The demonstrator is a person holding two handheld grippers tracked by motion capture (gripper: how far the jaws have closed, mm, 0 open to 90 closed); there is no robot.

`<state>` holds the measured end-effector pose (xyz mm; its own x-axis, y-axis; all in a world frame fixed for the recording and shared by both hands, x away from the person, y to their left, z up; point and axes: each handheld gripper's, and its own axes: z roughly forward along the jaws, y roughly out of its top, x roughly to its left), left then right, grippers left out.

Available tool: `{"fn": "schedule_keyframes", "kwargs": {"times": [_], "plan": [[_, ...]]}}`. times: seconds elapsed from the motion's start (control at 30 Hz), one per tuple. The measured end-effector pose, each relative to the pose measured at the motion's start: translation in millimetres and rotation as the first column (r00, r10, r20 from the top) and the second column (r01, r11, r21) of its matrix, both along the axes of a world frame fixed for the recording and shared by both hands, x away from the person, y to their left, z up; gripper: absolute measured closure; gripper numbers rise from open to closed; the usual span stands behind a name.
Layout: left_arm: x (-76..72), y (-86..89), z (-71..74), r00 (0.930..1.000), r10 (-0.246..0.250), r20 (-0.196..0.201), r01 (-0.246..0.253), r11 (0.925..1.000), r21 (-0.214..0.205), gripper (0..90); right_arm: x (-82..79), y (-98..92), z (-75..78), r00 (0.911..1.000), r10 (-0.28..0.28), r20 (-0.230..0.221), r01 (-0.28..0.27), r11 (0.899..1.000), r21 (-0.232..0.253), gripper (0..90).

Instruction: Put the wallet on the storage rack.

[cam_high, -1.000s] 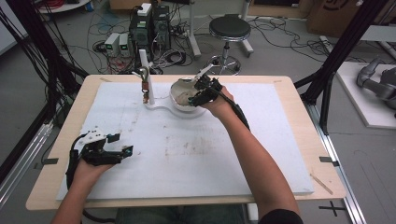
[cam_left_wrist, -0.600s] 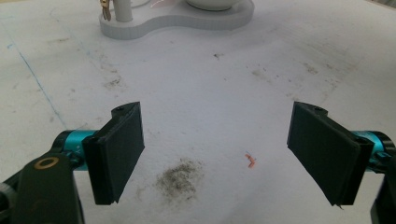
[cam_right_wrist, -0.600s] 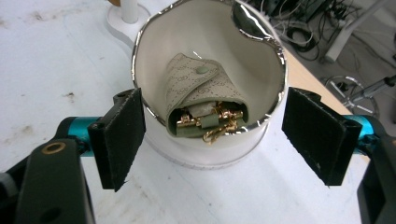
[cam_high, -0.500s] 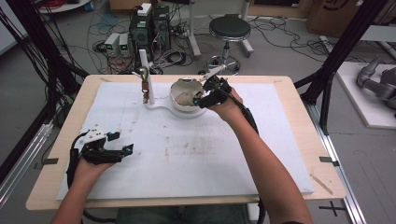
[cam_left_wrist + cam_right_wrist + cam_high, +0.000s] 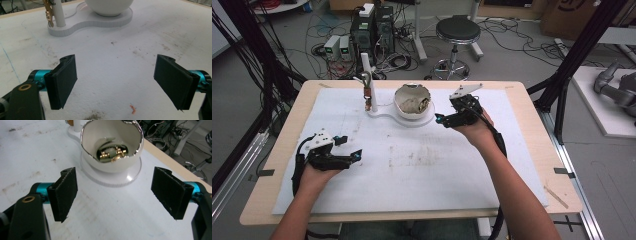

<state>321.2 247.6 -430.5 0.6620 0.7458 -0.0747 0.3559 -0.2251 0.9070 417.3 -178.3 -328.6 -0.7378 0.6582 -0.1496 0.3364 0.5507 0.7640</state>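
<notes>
We log right gripper (image 5: 446, 120) – jaws just opened wide, nothing between, hovering just off bowl (image 5: 413, 100) rim. From it, bowl lies at 10 o'clock, gold pieces (image 5: 111, 153) inside. Left gripper (image 5: 353, 156) also agape, empty, well apart at 7 o'clock of bowl. Right hand nearer. Post (image 5: 367, 82) stands at bowl's 9 – open mat (image 5: 422, 165) toward us.
</notes>
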Motion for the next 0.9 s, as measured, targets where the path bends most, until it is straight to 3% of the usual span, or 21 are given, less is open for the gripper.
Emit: {"fn": "schedule_keyframes", "kwargs": {"times": [0.43,0.6,0.83,0.9], "plan": [[4.1,-4.1,0.7,0.9999,-0.006,0.011,0.006,0.9999,-0.013,18.7,-26.3,-45.4,-16.4,0.9982,-0.055,0.023,0.053,0.996,0.071,21.7],[4.1,-5.1,0.6,0.9999,-0.005,0.010,0.005,0.9998,-0.021,18.7,-38.1,-61.0,-25.2,0.9964,-0.076,0.038,0.072,0.992,0.102,21.7],[4.3,-4.7,0.8,0.9999,-0.005,0.010,0.005,0.9997,-0.022,18.7,-55.4,-82.1,-47.6,0.9915,-0.128,0.021,0.123,0.980,0.158,21.7],[4.2,-4.5,0.8,0.9999,-0.005,0.009,0.005,0.9996,-0.027,18.7,-56.7,-83.9,-51.0,0.9909,-0.133,0.023,0.127,0.980,0.154,21.7]]}}
